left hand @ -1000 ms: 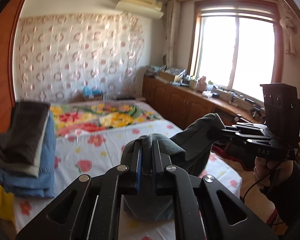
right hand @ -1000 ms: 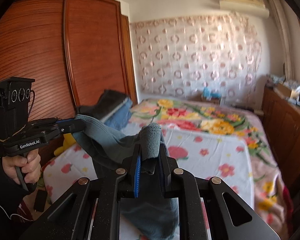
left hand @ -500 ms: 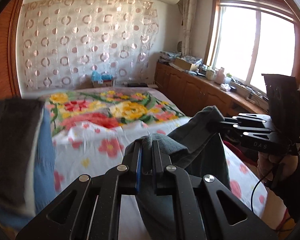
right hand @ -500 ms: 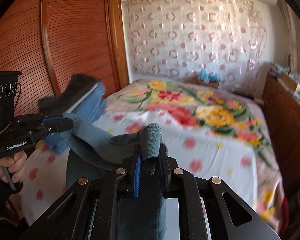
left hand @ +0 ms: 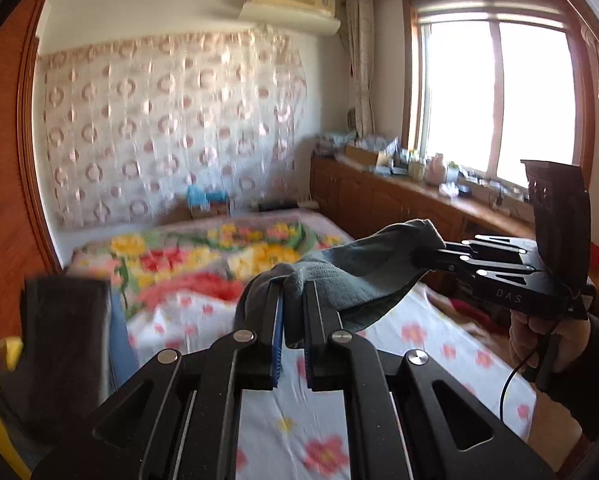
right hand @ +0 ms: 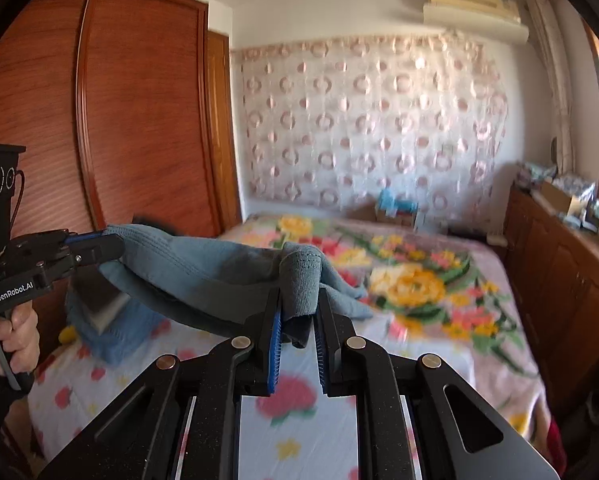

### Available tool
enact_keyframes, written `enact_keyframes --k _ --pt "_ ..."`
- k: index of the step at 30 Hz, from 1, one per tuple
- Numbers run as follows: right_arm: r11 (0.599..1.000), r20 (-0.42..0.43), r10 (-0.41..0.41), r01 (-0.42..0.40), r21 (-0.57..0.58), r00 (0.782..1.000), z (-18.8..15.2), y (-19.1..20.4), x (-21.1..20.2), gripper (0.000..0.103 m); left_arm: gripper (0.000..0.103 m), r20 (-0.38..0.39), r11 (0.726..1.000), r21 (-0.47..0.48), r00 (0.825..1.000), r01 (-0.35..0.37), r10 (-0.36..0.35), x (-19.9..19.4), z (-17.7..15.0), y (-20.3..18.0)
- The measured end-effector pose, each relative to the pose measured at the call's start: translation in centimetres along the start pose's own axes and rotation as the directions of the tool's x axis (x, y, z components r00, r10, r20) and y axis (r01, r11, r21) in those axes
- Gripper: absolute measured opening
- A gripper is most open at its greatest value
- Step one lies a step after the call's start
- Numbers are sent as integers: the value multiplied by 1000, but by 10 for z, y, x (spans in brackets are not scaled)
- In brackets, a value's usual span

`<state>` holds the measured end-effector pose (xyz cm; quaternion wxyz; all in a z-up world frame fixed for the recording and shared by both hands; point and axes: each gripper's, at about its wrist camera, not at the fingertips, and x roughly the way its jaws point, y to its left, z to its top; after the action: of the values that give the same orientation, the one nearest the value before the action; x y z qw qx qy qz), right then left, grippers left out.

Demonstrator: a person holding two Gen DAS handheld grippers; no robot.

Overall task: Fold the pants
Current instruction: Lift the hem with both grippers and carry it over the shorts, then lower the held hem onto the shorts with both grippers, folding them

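Observation:
The grey-blue pants [left hand: 351, 276] hang in the air above the bed, stretched between my two grippers. My left gripper [left hand: 293, 296] is shut on one bunched end of them. My right gripper [right hand: 298, 300] is shut on the other bunched end. In the left wrist view the right gripper [left hand: 427, 254] shows at the right, pinching the fabric. In the right wrist view the left gripper [right hand: 99, 246] shows at the left, pinching the pants [right hand: 203, 268]. The rest of the pants is hidden below the grippers.
The bed with a flowered sheet [left hand: 383, 368] lies below. A stack of folded clothes [left hand: 63, 344] sits at the bed's left side, also in the right wrist view [right hand: 107, 320]. A wooden wardrobe [right hand: 111, 120] stands left; a low wooden cabinet [left hand: 379, 204] runs under the window.
Both grippers have risen and tilted up with the pants, lifting the fabric higher over the bed. The cloth between them is now stretched more level.

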<state>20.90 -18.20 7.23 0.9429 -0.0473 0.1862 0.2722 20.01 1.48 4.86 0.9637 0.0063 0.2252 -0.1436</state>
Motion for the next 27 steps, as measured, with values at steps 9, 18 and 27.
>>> enact_keyframes --k 9,18,27 --pt "1000 -113 18 -16 19 993 -42 21 -23 15 9 -109 999 -26 993 35 -38 -25 -66 -27" --pt "996 -153 40 -28 80 987 -56 26 -91 15 9 -147 995 -48 985 88 -94 -57 -94 -54" --pt "992 -185 59 -37 121 981 -77 28 -126 15 9 -186 989 -47 972 138 -144 -91 -121 -78"
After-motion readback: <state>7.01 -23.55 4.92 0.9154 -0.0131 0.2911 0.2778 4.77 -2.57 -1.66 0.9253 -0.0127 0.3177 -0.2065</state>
